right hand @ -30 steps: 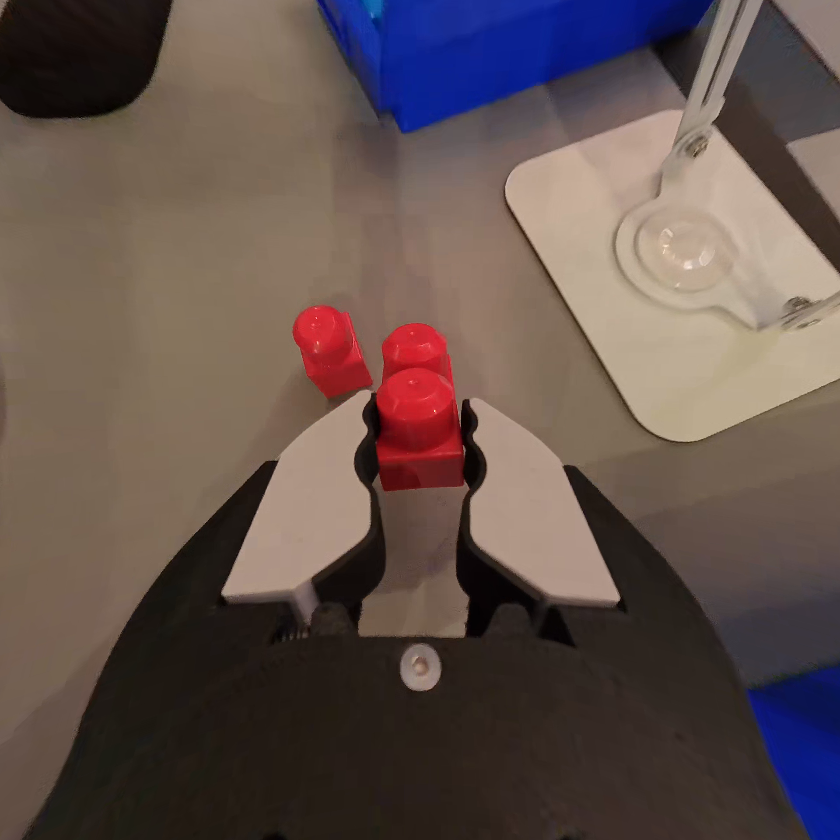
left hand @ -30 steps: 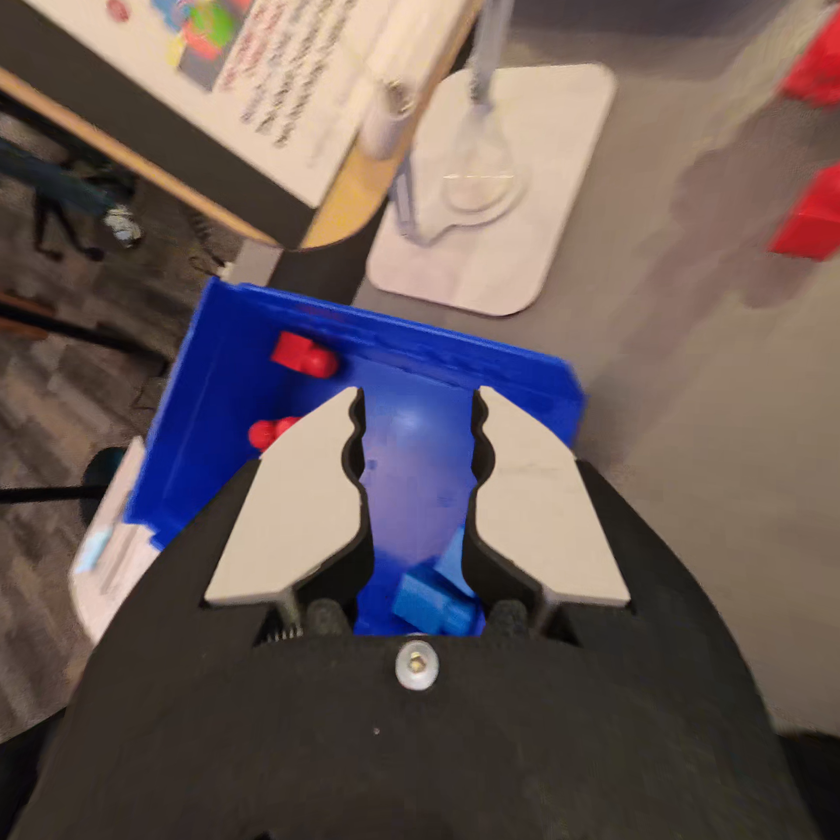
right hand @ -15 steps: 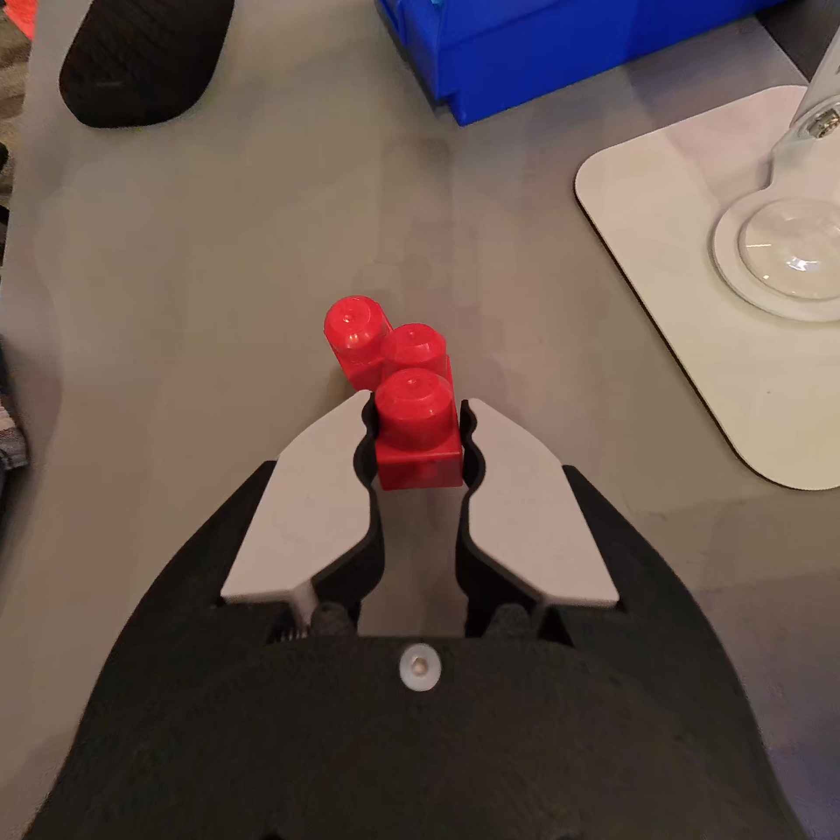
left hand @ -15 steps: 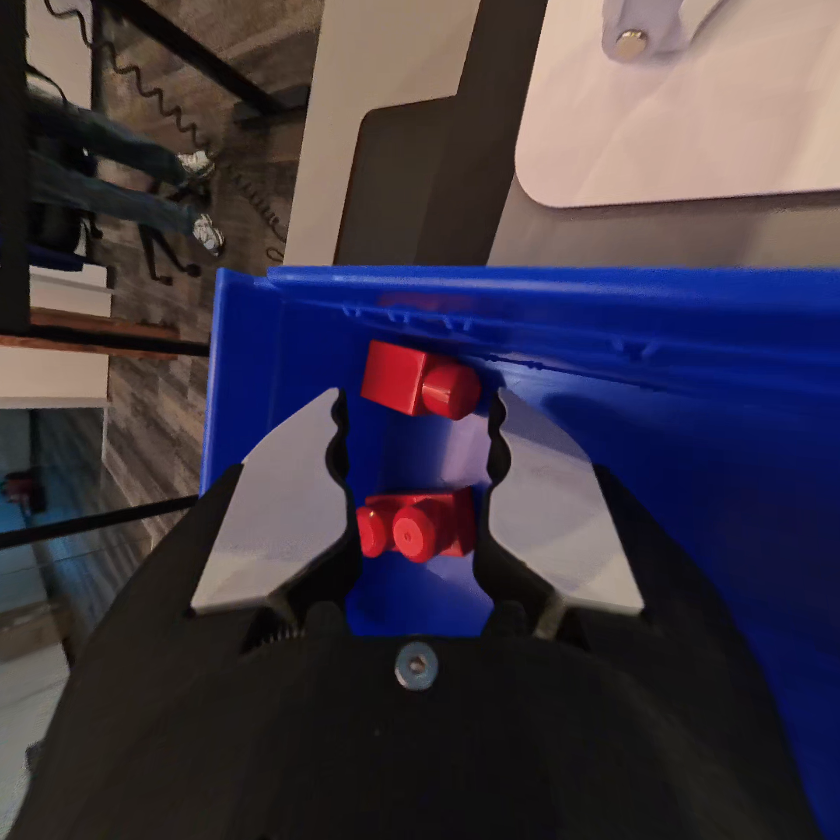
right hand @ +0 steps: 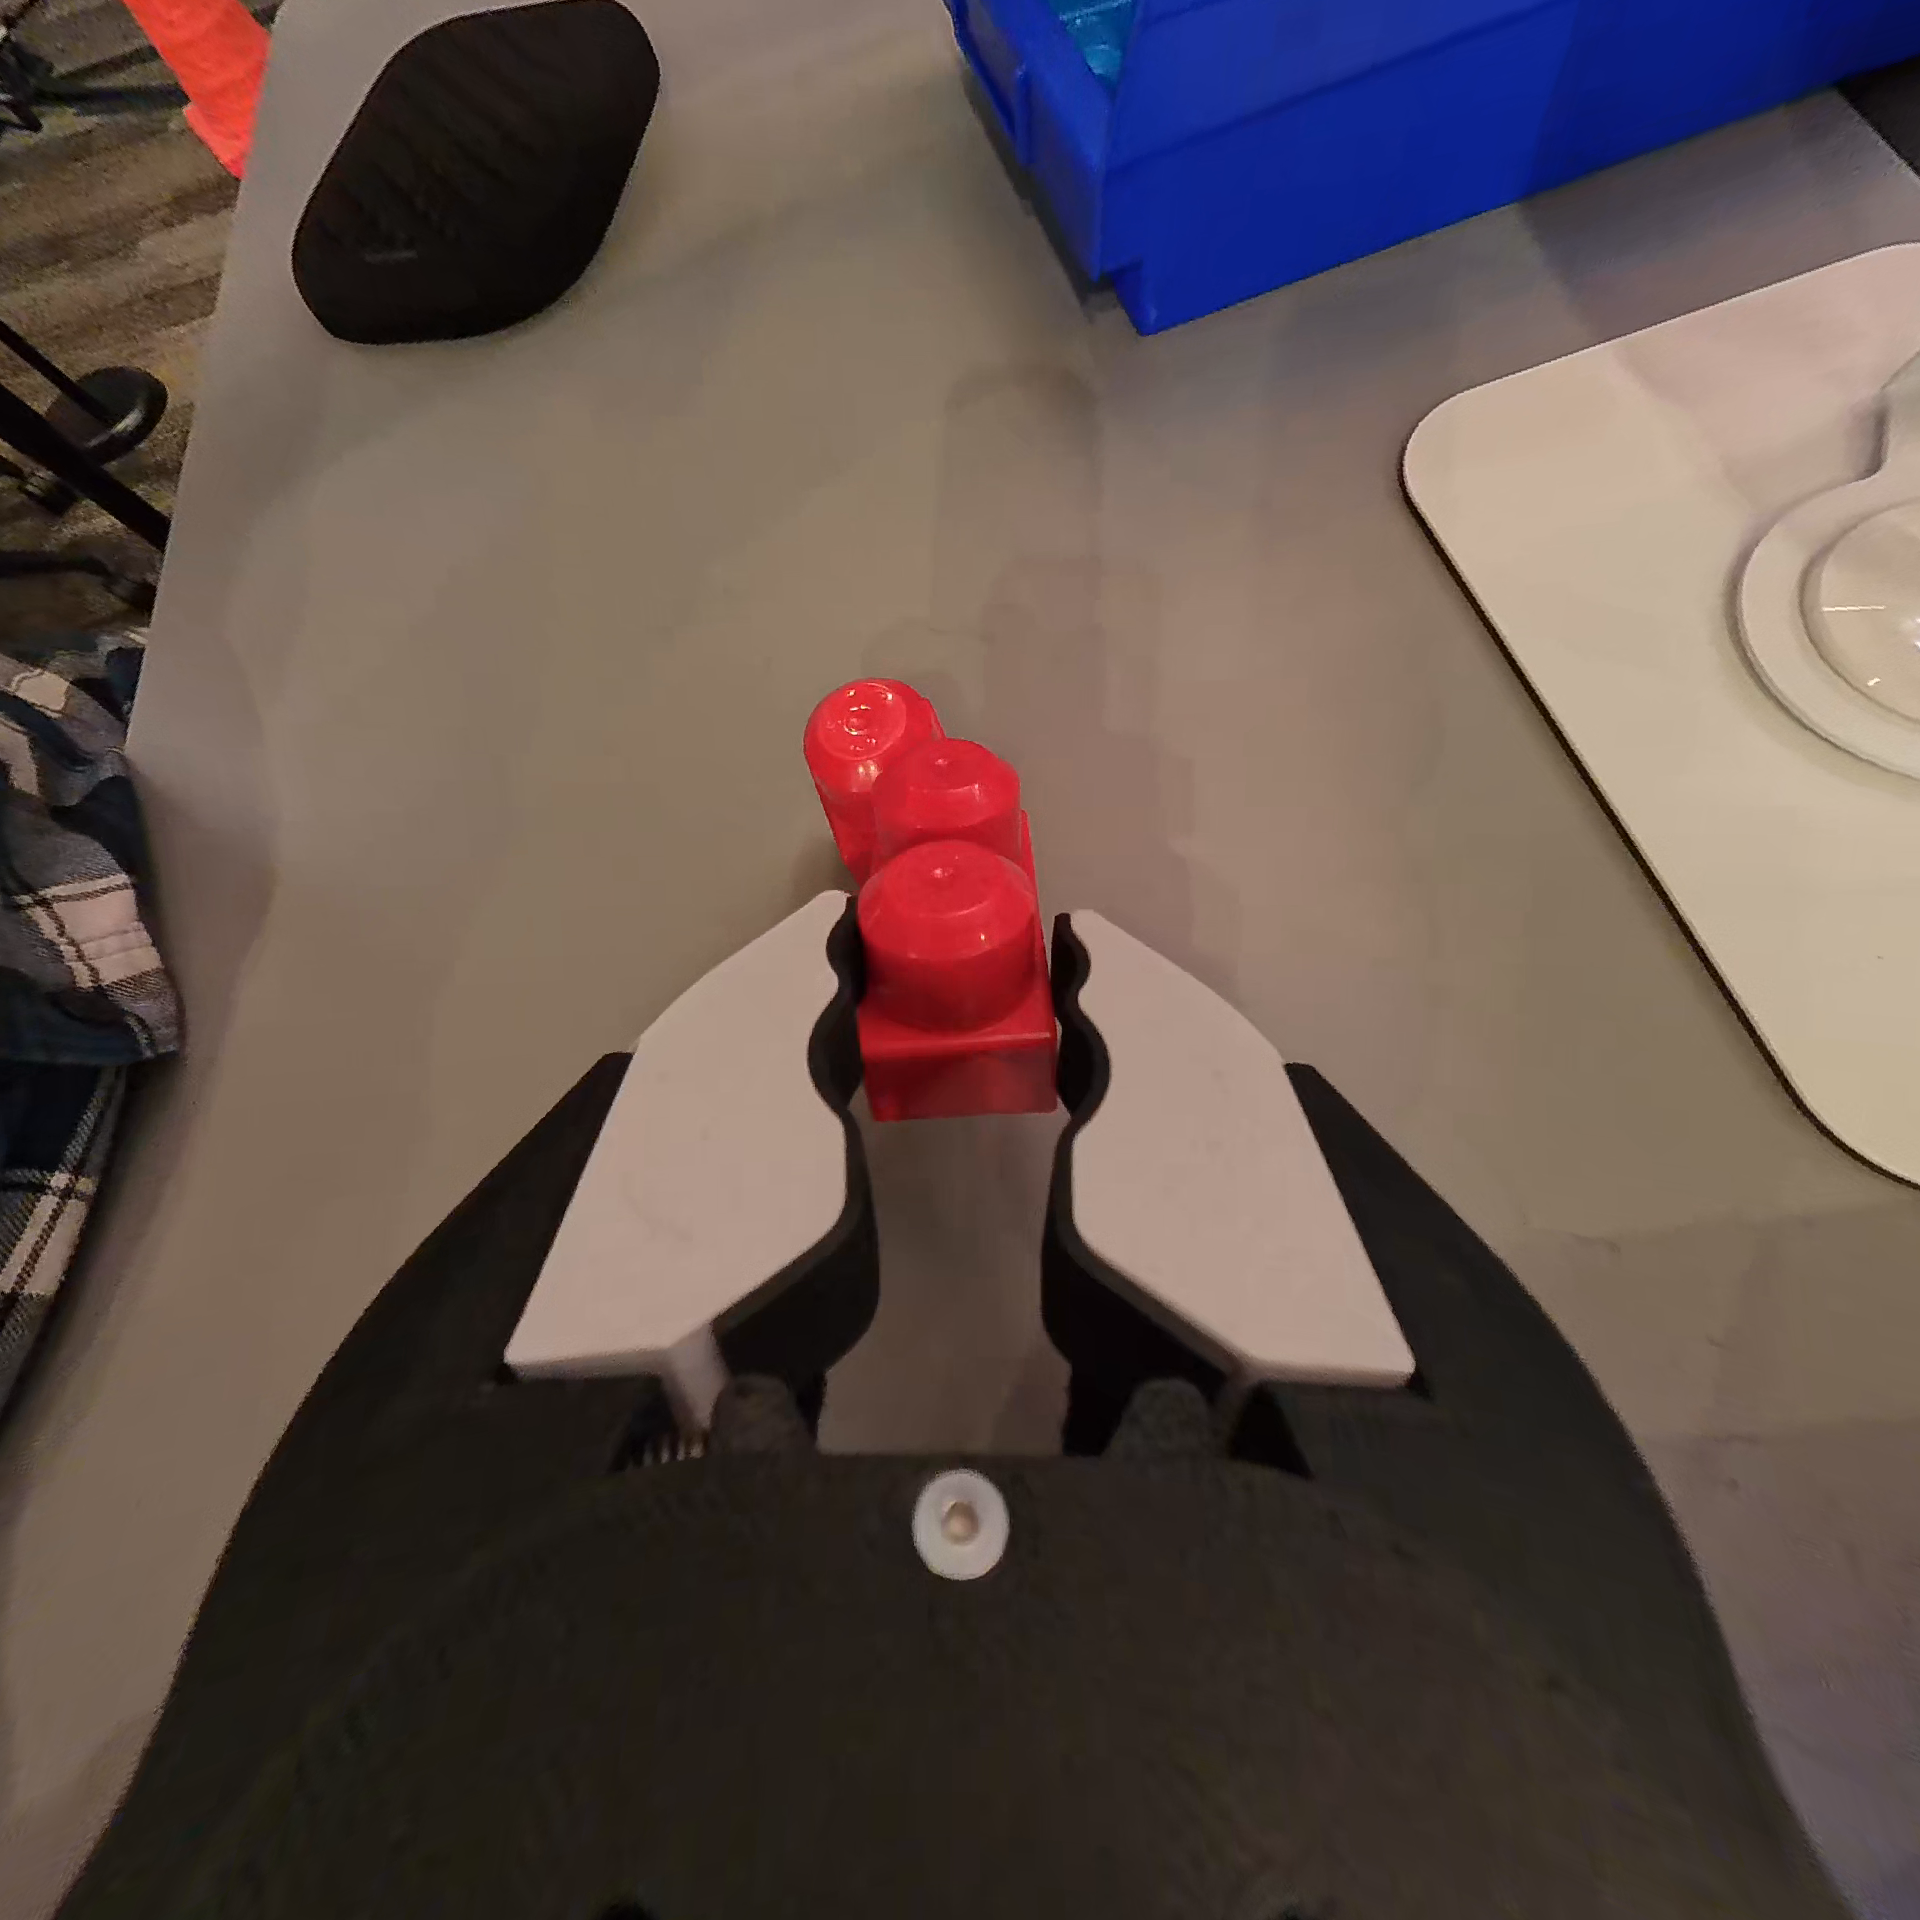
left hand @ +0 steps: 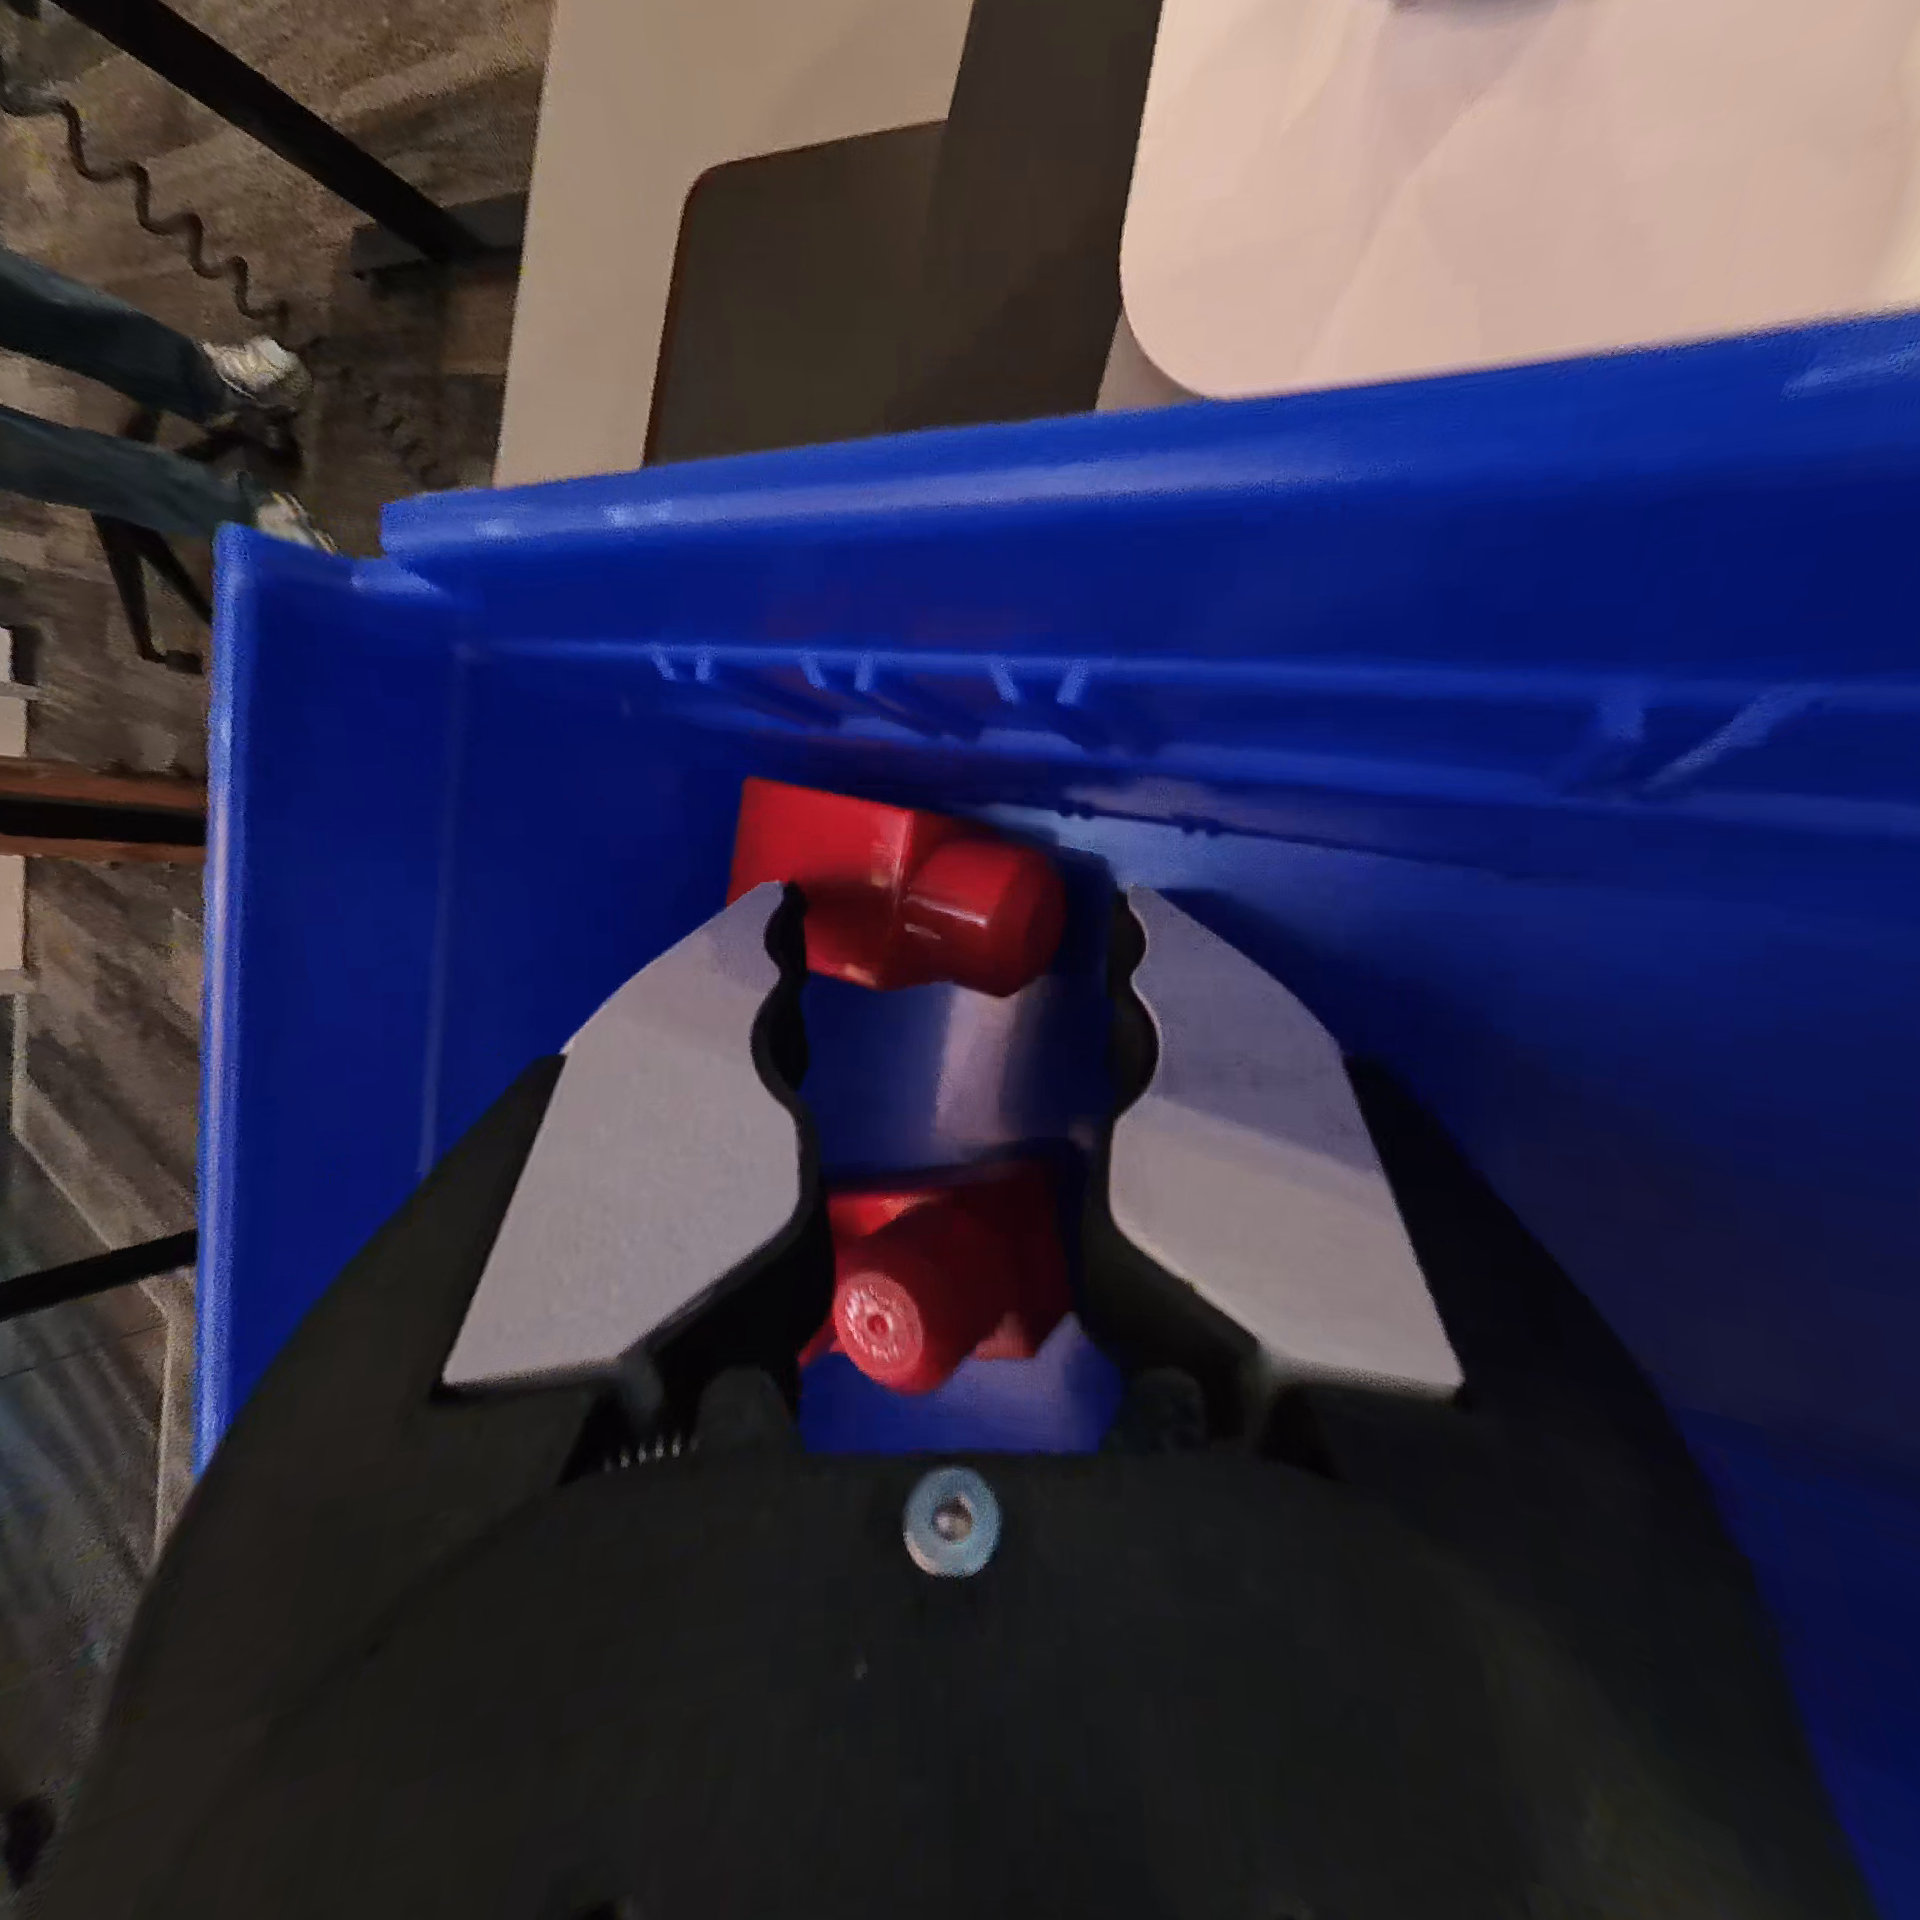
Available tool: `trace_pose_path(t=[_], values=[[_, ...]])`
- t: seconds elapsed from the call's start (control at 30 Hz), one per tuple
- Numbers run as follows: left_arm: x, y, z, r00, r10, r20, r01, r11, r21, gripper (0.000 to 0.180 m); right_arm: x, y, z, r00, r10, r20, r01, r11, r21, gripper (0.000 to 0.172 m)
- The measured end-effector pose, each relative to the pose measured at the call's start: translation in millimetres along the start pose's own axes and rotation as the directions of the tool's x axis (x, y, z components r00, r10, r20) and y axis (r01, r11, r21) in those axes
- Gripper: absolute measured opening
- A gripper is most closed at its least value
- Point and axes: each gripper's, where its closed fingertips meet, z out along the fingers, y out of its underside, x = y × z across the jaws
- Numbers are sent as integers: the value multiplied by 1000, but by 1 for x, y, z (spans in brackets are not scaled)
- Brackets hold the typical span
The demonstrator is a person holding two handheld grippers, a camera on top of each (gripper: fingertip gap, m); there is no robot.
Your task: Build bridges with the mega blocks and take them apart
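On the grey table (right hand: pixel 623 623) the right gripper (right hand: pixel 954 997) clamps a red two-stud block (right hand: pixel 961 997) beside a single red block (right hand: pixel 854 758), bridge barely begun, while the left gripper (left hand: pixel 951 935), jaws apart, reaches for a red block (left hand: pixel 894 904) against the blue bin (left hand: pixel 1455 582)'s far wall.

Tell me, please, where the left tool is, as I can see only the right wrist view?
Observer: The left tool is down inside the blue bin, near a corner.
Operator: Is it holding anything?
Observer: No. It is open; a red block lies on its side at the fingertips, clear of the right finger.
Operator: Are there other blocks in there?
Observer: A second red block lies nearer the tool's base.
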Motion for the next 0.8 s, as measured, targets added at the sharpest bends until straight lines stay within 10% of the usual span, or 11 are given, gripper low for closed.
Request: trace_pose_path(t=[0.23, 0.5, 0.8], values=[[37, 23, -47, 989, -39, -140, 12, 981, -192, 44, -1, -2, -2, 1000, -11, 15, 11, 1000, 12, 34], [37, 30, -33, 986, 3, -168, -41, 974, -224, 86, 3, -5, -2, 1000, -22, -10, 22, 999, 26, 34], [40, 26, -29, 970, -58, -237, 2, 973, -231, 67, 5, 27, 7, 1000, -3, -5, 3, 995, -102, 35]])
